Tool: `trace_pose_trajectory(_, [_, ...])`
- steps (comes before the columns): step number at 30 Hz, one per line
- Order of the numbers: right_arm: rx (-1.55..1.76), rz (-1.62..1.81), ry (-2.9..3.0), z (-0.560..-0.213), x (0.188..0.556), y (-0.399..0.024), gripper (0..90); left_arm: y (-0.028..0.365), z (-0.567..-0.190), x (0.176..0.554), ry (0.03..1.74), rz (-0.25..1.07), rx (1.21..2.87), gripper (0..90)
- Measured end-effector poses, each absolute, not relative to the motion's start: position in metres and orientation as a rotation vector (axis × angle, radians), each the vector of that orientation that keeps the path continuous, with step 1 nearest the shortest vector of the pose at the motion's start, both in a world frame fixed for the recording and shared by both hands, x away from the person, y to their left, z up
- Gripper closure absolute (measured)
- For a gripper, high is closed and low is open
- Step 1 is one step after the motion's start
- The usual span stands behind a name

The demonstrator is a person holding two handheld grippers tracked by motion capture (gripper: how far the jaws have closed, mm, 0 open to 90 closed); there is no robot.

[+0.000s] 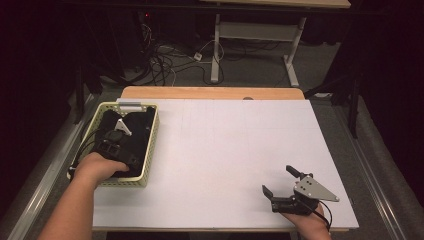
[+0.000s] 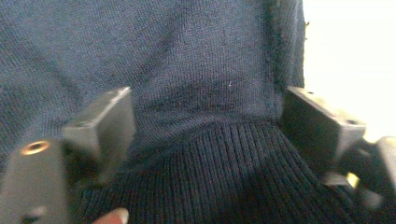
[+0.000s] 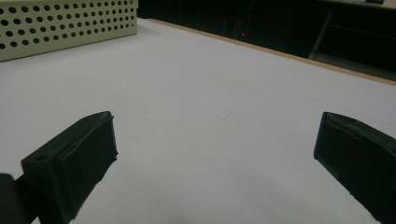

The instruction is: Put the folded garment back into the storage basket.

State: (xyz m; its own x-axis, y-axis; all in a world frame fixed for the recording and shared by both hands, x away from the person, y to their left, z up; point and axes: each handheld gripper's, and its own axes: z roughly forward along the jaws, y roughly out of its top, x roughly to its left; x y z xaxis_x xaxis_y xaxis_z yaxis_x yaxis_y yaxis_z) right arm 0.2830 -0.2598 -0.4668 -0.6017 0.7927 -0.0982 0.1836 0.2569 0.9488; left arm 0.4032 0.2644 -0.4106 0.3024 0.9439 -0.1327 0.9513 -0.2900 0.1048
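High view was dim overall — room edges fell to near black, only the white table (image 1: 225,150) caught even light from above, no glare. The basket (image 1: 150,150) interior read as a dark mass, little detail. Left gripper view was soft and blurred on the navy knit fabric (image 2: 187,70), with a blown-out pale patch at the upper right. Right gripper view was sharper on the tabletop — near jaws slightly out of focus, background dark.
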Motion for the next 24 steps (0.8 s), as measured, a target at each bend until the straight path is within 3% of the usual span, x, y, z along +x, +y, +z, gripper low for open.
trace_pose_trajectory(7, [0.864,1.372,1.935,-0.463,0.278,-0.258,0.2,0.261,-0.410,0.405,1.781,-0.091,2.415,0.0])
trace_pose_trajectory(24, [0.860,1.378,1.920,-0.461,0.279,-0.258,0.2,0.241,-0.348,0.393,1.766,-0.045,2.456,0.0])
